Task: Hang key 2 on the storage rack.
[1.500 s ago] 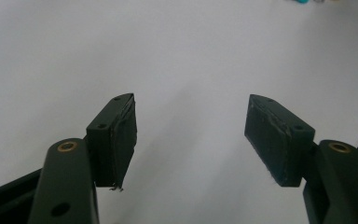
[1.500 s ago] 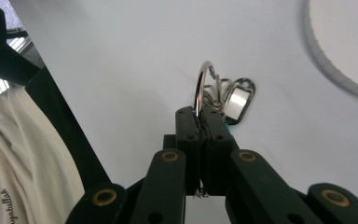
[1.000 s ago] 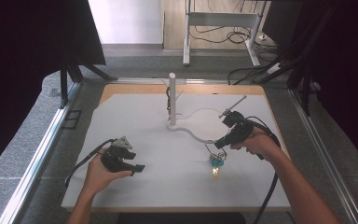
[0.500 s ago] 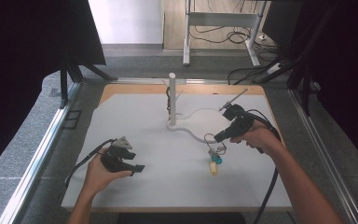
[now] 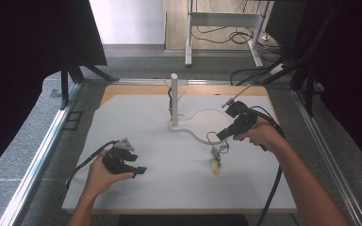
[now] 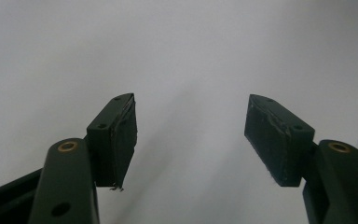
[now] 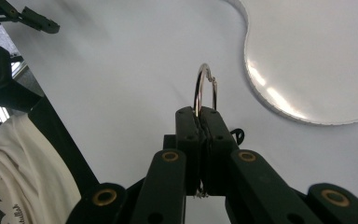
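Ring (image 7: 205, 88) pinched in right gripper (image 5: 222, 135), jaws clamped tight on it, lifted off the mat (image 5: 136, 117) just beside the curved white base (image 5: 193, 134), with yellow tag (image 5: 215, 165) dangling below. Left gripper (image 5: 139, 170) parked low on the mat, jaws wide apart, nothing between.

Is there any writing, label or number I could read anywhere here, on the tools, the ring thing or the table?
No text can be read.
Cream sleeve in the right gripper view: dark printed marks at its lower edge, too cropped and blurred to read.
Right gripper, the metal ring it clamps, left gripper, white stand and white table sheet: no lettering visible.
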The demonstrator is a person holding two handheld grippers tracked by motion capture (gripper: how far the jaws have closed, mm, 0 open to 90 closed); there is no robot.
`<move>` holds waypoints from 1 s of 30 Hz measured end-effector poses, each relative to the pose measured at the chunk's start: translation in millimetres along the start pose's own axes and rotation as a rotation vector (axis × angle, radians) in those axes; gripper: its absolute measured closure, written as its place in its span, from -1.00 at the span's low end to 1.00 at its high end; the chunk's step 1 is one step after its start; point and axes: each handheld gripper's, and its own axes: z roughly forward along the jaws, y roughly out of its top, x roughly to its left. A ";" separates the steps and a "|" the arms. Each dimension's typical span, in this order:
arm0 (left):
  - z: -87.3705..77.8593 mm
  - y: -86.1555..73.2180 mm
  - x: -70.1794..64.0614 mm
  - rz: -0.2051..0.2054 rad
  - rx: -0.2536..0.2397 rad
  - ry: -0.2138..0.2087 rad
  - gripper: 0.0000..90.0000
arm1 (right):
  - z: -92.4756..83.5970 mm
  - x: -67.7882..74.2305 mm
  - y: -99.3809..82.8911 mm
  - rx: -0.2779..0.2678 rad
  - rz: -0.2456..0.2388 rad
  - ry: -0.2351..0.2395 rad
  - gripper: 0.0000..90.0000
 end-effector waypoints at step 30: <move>-1.0 -0.3 0.1 -0.002 -0.008 0.000 -0.23 | -9.1 -6.5 27.2 0.061 0.004 -0.007 0.95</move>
